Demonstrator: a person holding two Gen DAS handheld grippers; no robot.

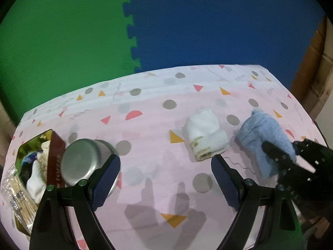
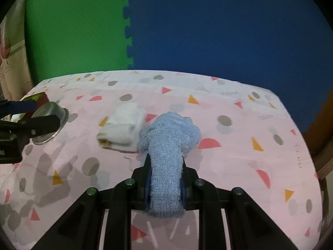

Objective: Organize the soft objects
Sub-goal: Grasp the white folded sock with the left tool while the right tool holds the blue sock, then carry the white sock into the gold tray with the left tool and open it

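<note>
Left wrist view: the left gripper [image 1: 165,179] is hovering over the pink patterned tabletop [image 1: 158,125], its blue-padded fingers [image 1: 108,179] spread wide with nothing between them. A folded white towel [image 1: 205,134] is lying just ahead of the right finger. Beside it, a fluffy light-blue sock [image 1: 264,139] is being pinched by the right gripper [image 1: 281,158], which is reaching in from the right edge. At far left an upturned metal bowl [image 1: 83,160] is sitting beside a gold-lined box [image 1: 31,160] already holding soft white and dark pieces.

Right wrist view: the right gripper [image 2: 164,179] is pressing its fingers together on the blue sock [image 2: 166,145], which is draping forward onto the tabletop [image 2: 249,156], touching the white towel [image 2: 122,129]. The sock looks light, limp and compressible, likely to sag and drag, so gripping mid-length is keeping it secure. The towel looks plush and loosely folded; taking it across the thick folded middle should stop it unfolding.
</note>
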